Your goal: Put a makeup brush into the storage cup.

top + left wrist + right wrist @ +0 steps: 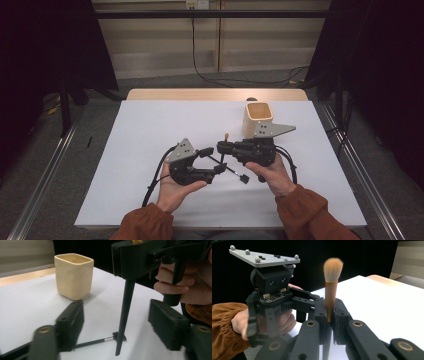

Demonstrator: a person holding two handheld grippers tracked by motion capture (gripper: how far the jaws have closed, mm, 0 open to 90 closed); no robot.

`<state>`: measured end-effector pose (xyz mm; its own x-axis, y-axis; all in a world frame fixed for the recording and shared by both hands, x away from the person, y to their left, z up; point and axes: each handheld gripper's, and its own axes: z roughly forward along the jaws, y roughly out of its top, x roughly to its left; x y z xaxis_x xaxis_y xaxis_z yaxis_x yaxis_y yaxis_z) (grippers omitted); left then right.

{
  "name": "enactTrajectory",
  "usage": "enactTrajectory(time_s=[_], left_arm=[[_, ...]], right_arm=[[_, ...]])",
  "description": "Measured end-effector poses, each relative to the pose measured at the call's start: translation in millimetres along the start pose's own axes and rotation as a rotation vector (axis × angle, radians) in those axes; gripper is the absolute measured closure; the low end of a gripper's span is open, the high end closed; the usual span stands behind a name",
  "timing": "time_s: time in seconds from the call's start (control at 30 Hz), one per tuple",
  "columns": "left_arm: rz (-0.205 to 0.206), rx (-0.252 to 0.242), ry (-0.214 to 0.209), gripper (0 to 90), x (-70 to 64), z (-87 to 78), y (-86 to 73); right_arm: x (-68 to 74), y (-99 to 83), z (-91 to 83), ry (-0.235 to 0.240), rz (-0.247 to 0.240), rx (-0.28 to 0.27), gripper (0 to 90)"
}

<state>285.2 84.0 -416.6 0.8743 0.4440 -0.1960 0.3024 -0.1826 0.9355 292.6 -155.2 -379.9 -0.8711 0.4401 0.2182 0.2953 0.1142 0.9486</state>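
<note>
A cream square cup stands on the white table.

Rust corduroy sleeves, black grippers, grey screwed plates, black cables

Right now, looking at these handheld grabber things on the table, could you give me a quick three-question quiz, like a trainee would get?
1. True or false: the right gripper is clamped on a makeup brush with its bristles pointing up.
2. Multiple choice: the left gripper has its jaws A) shut on the cream square cup, B) open, standing either side of the brush's black handle, C) shut on a second brush.
3. Short answer: what lies flat on the white table between the two grippers?

Key
1. True.
2. B: both jaws stand apart from the handle.
3. A thin black brush, lying under the upright handle's tip.
</note>
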Motion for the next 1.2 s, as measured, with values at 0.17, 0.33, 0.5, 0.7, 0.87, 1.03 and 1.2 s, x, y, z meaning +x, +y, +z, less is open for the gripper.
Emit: enactTrajectory(time_s=[0.17,0.33,0.5,0.7,0.87,1.03,1.2], left_arm=[[-0.02,0.011,0.02,8.3,1.8,0.6,-0.2],[-0.02,0.008,0.02,2.3,3.2,-3.2,1.2],[-0.004,-0.001,0.029,2.3,4.3,-8.7,2.4],[-0.004,0.014,0.07,1.6,10.5,-20.8,3.6],[-0.017,0.019,0.166,1.6,16.6,-30.6,-2.2],[-0.019,-0.007,0.207,1.6,21.5,-39.1,-11.1],[0.008,-0.022,0.222,1.8,20.5,-48.9,-13.9]], right_arm=[[0.3,-0.1,-0.6,-0.001,-0.004,0.003,83.9],[0.5,0.7,-2.4,-0.012,-0.005,-0.004,83.9],[-0.1,1.1,-6.9,-0.026,-0.006,-0.006,83.9],[-1.8,1.5,-13.0,-0.04,-0.001,-0.01,83.9],[-2.6,1.6,-19.0,-0.063,-0.013,-0.005,83.9],[-5.5,2.2,-28.4,-0.096,-0.026,0.003,83.9],[-10.1,0.1,-38.8,-0.123,-0.019,-0.003,83.9]])
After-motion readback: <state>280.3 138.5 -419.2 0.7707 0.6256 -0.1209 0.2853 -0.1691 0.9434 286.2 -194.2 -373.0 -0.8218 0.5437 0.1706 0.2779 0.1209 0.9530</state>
